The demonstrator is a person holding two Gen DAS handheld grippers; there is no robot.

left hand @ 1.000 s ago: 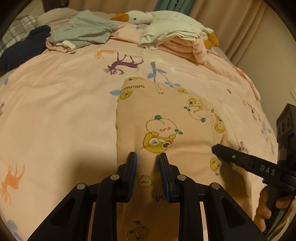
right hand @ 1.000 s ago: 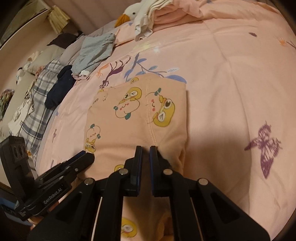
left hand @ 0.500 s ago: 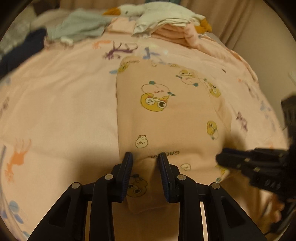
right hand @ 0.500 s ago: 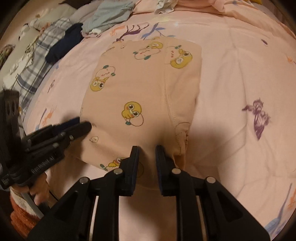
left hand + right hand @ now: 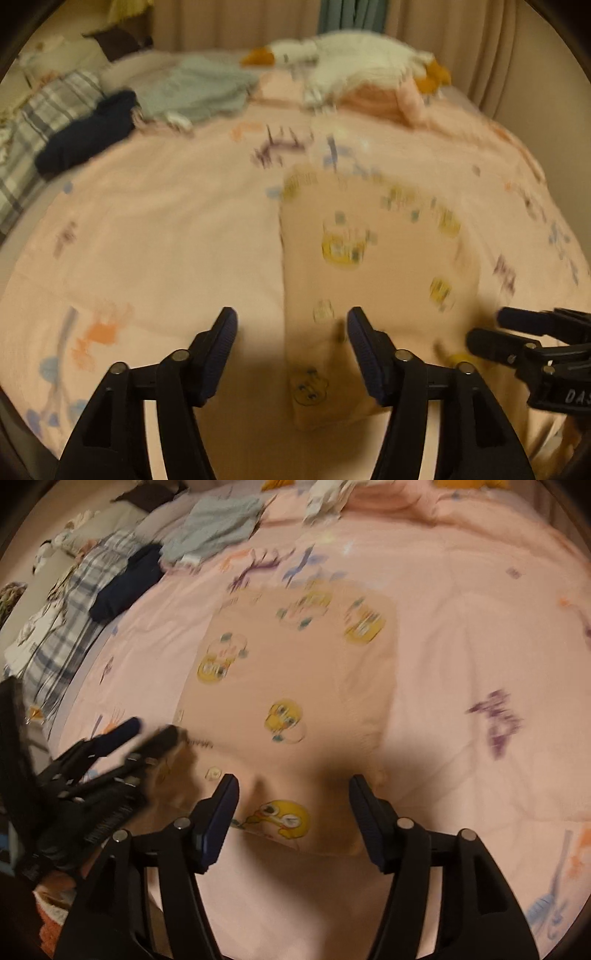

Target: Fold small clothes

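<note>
A: Both grippers have just let go. The left gripper (image 5: 291,328) has been opening in this last instant and its jaws now stand wide apart, with the near left corner of the peach garment (image 5: 369,273) showing in the gap below them, and neither pad pressing on the cloth.

B: Same on the other side. The right gripper (image 5: 293,797) has also just been opening; its jaws are spread, and the garment's near edge, with a yellow duck print, lies between and below them, untouched by the pads.

A: And the garment itself lies flat as a folded rectangle in the middle of the pink bedspread (image 5: 155,236), long side running away from the cameras.

B: In the right wrist view the left gripper (image 5: 155,734) comes in from the left edge, fingers parted, over the garment's left border. Blur there; I can't tell whether its tips touch the fabric.

A: Further up the bed: a grey-green garment (image 5: 199,92), a dark navy piece (image 5: 88,136) just beside it, and a plaid cloth (image 5: 33,122) at the far left.

B: At the head of the bed, a white goose plush (image 5: 347,59) rests on a stack of folded pink and white clothes (image 5: 376,96), well apart from the peach garment.
</note>
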